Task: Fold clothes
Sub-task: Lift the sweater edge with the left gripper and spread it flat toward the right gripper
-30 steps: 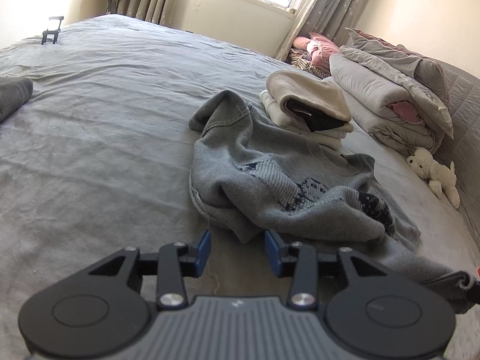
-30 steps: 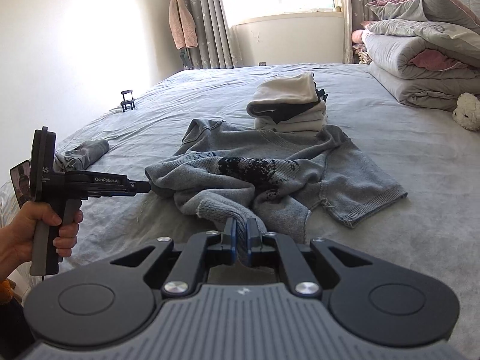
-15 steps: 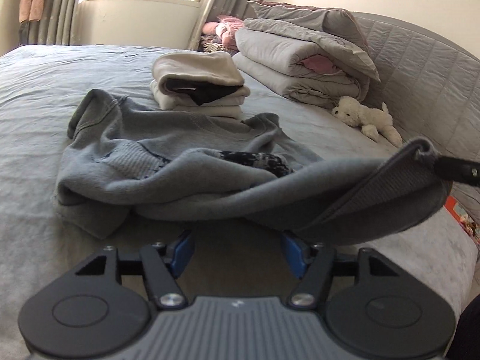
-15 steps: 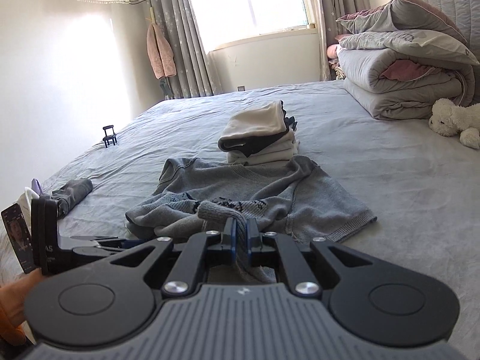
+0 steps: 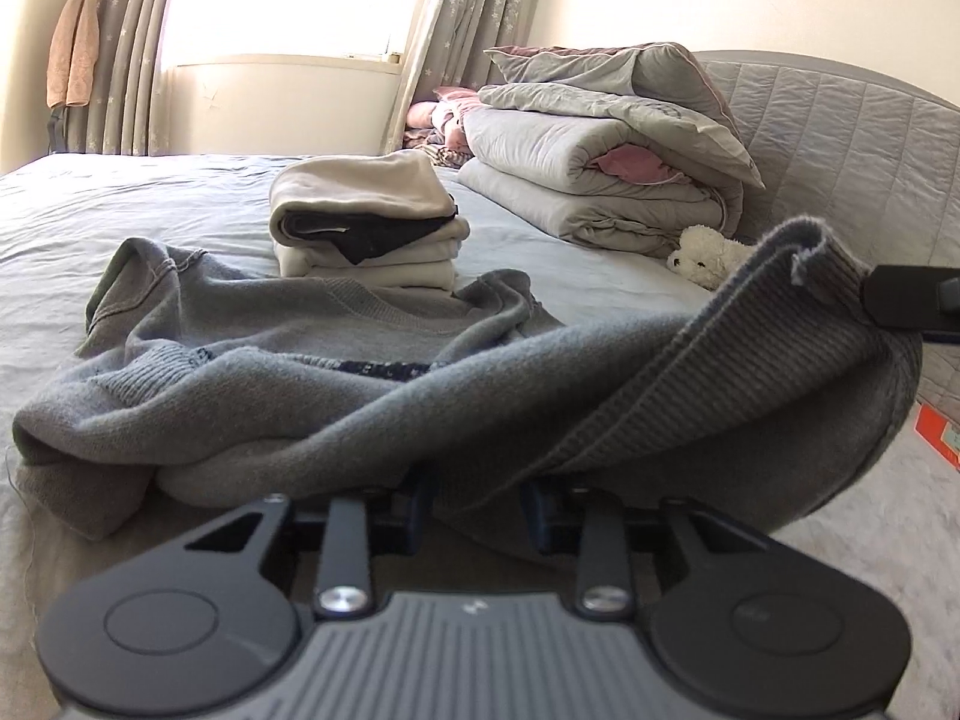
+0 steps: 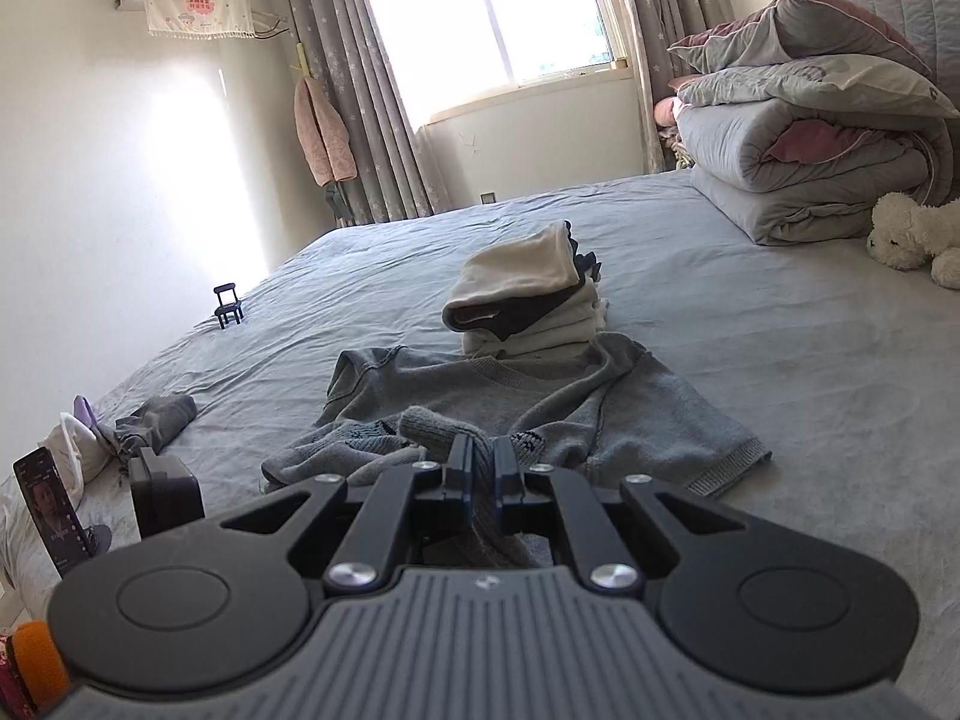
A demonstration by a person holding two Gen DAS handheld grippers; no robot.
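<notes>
The right gripper (image 6: 480, 480) is clamped on the ribbed hem of the grey sweater (image 6: 540, 414). The left gripper (image 5: 474, 504) has just been closing around a thick fold of the same sweater; whether its pads press yet I cannot tell. The sweater lies rumpled at mid-bed, unfolded: most of the work on it remains. Just behind, at twelve o'clock, a folded stack (image 6: 528, 306) stands finished. At nine o'clock loose clothes (image 6: 150, 420) wait. The air conditioner cover (image 6: 198, 0) carries writing too small to read.
</notes>
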